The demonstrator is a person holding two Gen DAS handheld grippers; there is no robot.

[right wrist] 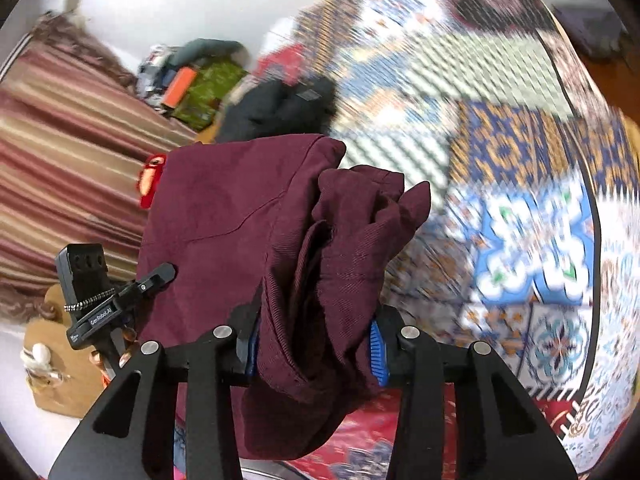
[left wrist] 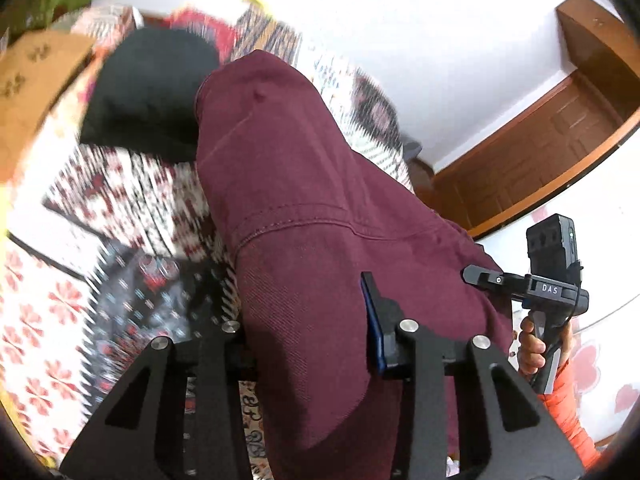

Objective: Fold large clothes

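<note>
Maroon twill trousers [left wrist: 304, 208] are held up above the patterned bedspread [left wrist: 120, 200]; the left gripper [left wrist: 308, 336] is clamped on a thick fold of them, the cloth filling the space between its blue pads [left wrist: 374, 328]; the right gripper [right wrist: 314, 344] is also closed on a bunched part of the trousers [right wrist: 280, 232], which hang down past its fingers; a black garment [left wrist: 148, 88] lies on the bed behind; a wooden door [left wrist: 552, 148] stands at the right

"DAS" is printed in white on the right tool [left wrist: 554, 289], seen at far right. "GenRobot.AI" runs along the left tool [right wrist: 101, 316], seen at left.
</note>
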